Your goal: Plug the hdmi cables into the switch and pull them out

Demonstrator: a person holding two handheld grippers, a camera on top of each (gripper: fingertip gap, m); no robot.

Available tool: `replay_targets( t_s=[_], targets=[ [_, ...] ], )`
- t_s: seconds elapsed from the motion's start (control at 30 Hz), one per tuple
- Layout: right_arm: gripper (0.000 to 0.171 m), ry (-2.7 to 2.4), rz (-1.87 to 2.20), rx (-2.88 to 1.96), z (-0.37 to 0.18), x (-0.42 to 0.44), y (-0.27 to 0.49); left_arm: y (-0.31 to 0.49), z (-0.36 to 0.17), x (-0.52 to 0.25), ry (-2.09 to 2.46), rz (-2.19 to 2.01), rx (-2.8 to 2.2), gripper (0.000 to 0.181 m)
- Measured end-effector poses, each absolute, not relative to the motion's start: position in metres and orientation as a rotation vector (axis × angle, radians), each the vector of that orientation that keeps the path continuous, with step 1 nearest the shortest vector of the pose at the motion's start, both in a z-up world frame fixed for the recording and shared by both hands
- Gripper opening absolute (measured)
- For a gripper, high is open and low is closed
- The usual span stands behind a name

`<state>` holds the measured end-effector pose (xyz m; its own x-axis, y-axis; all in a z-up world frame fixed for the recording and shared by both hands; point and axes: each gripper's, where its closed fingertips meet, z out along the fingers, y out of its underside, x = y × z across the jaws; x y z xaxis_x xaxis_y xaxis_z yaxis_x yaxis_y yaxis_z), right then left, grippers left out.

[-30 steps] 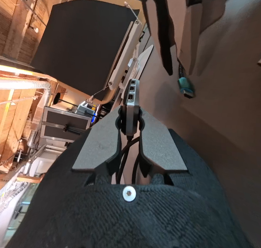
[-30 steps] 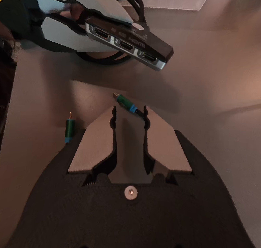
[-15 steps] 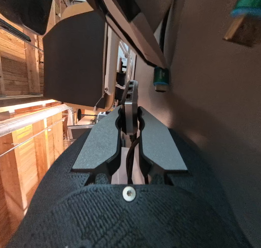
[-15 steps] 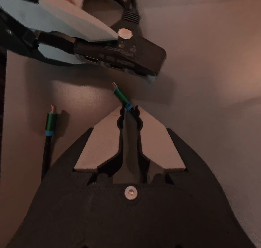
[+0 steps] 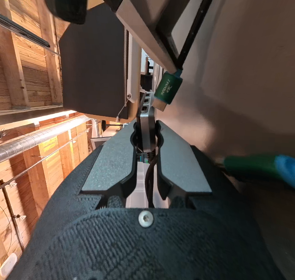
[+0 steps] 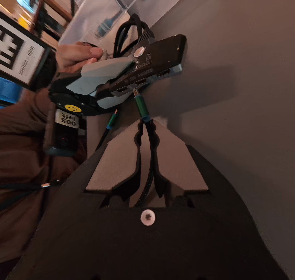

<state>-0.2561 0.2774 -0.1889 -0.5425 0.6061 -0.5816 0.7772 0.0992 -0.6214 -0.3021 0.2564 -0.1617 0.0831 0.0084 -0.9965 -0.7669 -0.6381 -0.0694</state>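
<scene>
My left gripper is clamped on the HDMI switch, which stands edge-on at the centre of the left wrist view with its row of 3 ports facing away from me. In the right wrist view the same switch sits in the upper middle of the frame, lifted off the grey table, its own black lead looping away behind it toward the top.

My right gripper has its fingers pinched narrow on the black cable just behind the green plug. The plug's metal tip is right at the front edge of the switch, just below the middle port; I cannot tell whether it touches. In the left wrist view that plug angles down from the upper right, its tip beside the ports.

A 2nd green plug lies on the table at the left of my fingers, apart from the switch.
</scene>
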Motion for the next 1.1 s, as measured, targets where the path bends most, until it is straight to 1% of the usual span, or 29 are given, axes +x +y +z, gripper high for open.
replay_targets(
  t_s=[0.17, 0.27, 0.37, 0.47, 0.6, 0.77, 0.83, 0.9, 0.97, 1.1],
  targets=[
    [0.006, 1.949, -1.46, 1.464, -0.19, -0.257, 0.285, 0.255, -0.162, -0.302, 0.754, 1.62, -1.756, 0.018],
    [0.006, 2.102, -1.348, 1.598, -0.207, -0.262, 0.301, 0.256, -0.172, -0.304, 0.796, 1.622, -1.793, 0.018],
    [0.006, 2.27, -1.324, 1.592, -0.205, -0.265, 0.301, 0.257, -0.182, -0.302, 0.814, 1.605, -1.841, 0.019],
    [0.006, 2.319, -1.33, 1.591, -0.199, -0.264, 0.305, 0.258, -0.184, -0.3, 0.78, 1.542, -1.878, 0.02],
    [0.006, 2.368, -1.366, 1.708, -0.187, -0.266, 0.333, 0.259, -0.179, -0.305, 0.739, 1.532, -1.875, 0.027],
    [0.006, 2.363, -1.436, 1.874, -0.173, -0.269, 0.363, 0.257, -0.176, -0.306, 0.648, 1.441, -1.94, 0.053],
    [0.006, 2.38, -1.462, 1.897, -0.167, -0.269, 0.37, 0.254, -0.171, -0.304, 0.611, 1.398, -1.97, 0.059],
    [0.006, 2.385, -1.494, 1.911, -0.161, -0.268, 0.374, 0.25, -0.168, -0.295, 0.58, 1.277, -2.02, 0.06],
    [0.005, 2.4, -1.529, 1.92, -0.154, -0.267, 0.379, 0.248, -0.156, -0.281, 0.559, 1.169, -2.009, 0.059],
    [0.006, 2.461, -1.642, 1.871, -0.135, -0.263, 0.381, 0.244, -0.122, -0.262, 0.57, 1.14, -1.933, 0.056]
  ],
)
